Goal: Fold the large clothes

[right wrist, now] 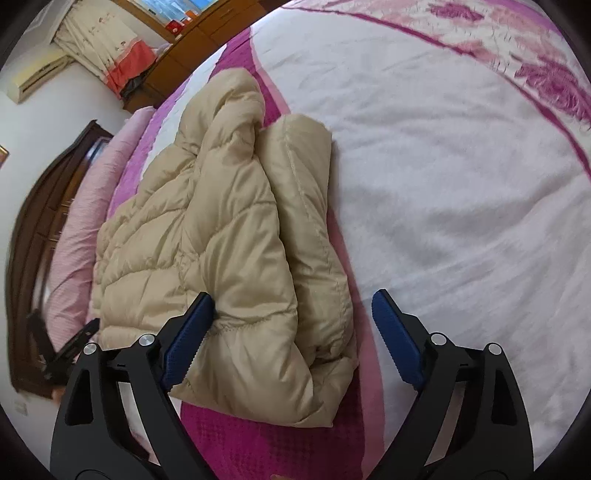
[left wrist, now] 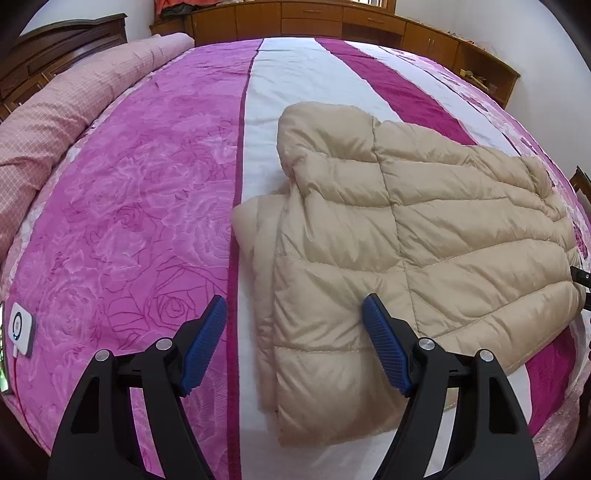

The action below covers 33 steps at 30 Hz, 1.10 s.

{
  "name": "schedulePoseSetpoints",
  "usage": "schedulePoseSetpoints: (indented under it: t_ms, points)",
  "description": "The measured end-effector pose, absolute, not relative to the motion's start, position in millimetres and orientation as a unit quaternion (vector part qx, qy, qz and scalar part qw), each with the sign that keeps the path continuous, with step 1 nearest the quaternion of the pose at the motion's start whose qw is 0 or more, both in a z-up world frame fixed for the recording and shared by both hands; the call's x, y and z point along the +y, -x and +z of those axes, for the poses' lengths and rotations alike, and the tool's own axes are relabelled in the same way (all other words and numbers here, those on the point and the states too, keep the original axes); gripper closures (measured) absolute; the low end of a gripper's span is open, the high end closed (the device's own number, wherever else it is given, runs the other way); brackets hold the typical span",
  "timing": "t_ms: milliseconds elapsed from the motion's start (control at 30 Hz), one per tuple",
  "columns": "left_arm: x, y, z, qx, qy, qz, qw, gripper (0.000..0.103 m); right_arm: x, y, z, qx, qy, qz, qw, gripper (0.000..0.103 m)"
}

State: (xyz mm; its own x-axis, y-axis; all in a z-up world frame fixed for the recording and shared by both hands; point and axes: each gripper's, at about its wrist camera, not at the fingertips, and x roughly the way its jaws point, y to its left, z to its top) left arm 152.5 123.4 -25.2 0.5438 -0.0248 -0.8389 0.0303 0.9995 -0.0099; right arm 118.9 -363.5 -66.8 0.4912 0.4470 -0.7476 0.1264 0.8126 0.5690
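A beige quilted puffer jacket (left wrist: 406, 236) lies folded on the bed, with its sleeves tucked along the near left edge. My left gripper (left wrist: 293, 325) is open just above the jacket's near left edge and holds nothing. In the right wrist view the same jacket (right wrist: 221, 229) lies bunched and folded in the middle. My right gripper (right wrist: 293, 317) is open over the jacket's near end and holds nothing. The other gripper (right wrist: 79, 339) shows as a dark shape at the left of that view.
The bed has a pink, magenta and white rose-patterned cover (left wrist: 129, 206). A pink rolled quilt (left wrist: 66, 107) lies along the left side by a dark wooden headboard (left wrist: 55, 48). A small white device (left wrist: 20, 328) lies at the left edge. Wooden cabinets (left wrist: 332, 18) stand behind.
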Motion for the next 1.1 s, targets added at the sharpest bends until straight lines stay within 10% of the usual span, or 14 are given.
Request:
schedulePoseSetpoints:
  t_ms: [333,600,1100]
  points:
    - [125,-165,-47,0.495,0.046,-0.046,0.867,0.028,-367,-128,-73,0.486,-0.316,0.131,0.804,0.007]
    - [128,-163,-52,0.508,0.111,-0.085,0.85,0.071,-372,-119,-67,0.464,-0.372,0.174,0.785,0.066]
    - [100,-87,-32,0.548,0.063,-0.113,0.827,0.074,-395,-35,-41,0.474,-0.359,0.172,0.785,0.072]
